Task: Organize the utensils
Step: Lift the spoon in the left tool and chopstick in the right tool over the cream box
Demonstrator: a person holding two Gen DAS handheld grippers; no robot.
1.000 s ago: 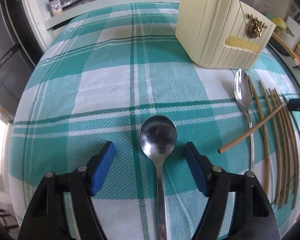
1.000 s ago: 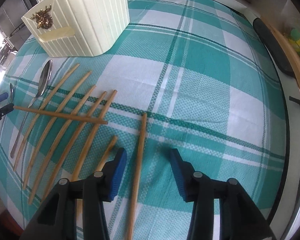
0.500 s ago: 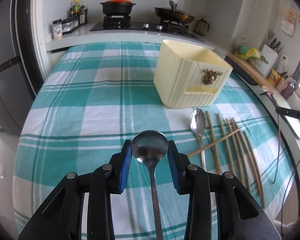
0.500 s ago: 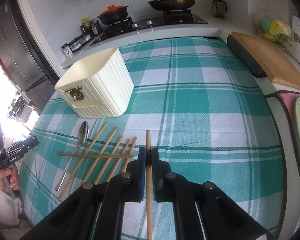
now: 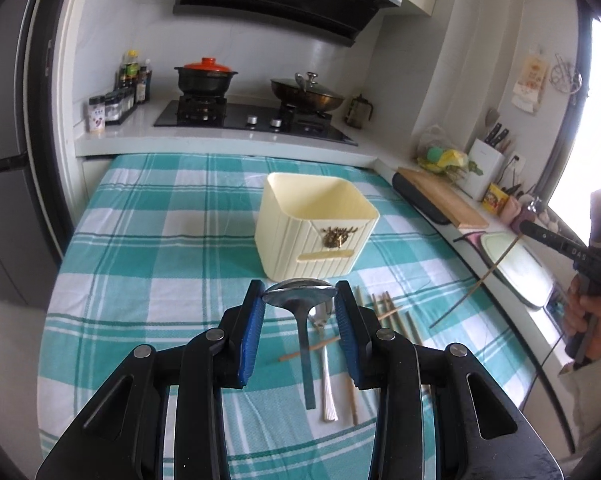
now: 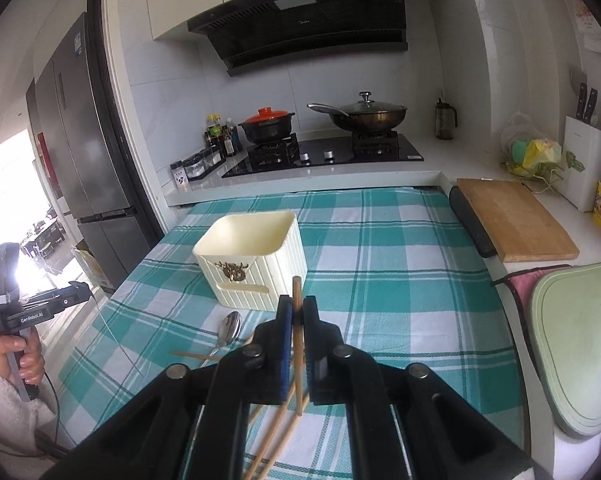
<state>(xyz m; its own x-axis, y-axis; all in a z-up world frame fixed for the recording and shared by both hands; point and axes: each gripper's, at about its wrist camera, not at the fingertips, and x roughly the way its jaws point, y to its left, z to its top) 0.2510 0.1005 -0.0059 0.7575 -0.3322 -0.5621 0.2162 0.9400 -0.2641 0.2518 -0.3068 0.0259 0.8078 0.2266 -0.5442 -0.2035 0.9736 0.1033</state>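
Left gripper (image 5: 300, 300) clamps a spoon (image 5: 300, 297) by its bowl, lifted above the checked cloth (image 5: 140, 248). Right gripper (image 6: 297, 312) pinches a chopstick (image 6: 298, 344), also lifted. Beyond both stands a cream holder (image 5: 316, 224), with more chopsticks (image 5: 388, 312) and a second spoon (image 6: 229, 328) lying near it.

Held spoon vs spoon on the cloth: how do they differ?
The held spoon is clamped by its bowl between the left gripper fingers and lifted off the cloth; the other spoon lies flat on the cloth, untouched. The held spoon's handle hangs free, while the other spoon's is crossed by a chopstick. Both are shiny metal, and both sit near the holder.
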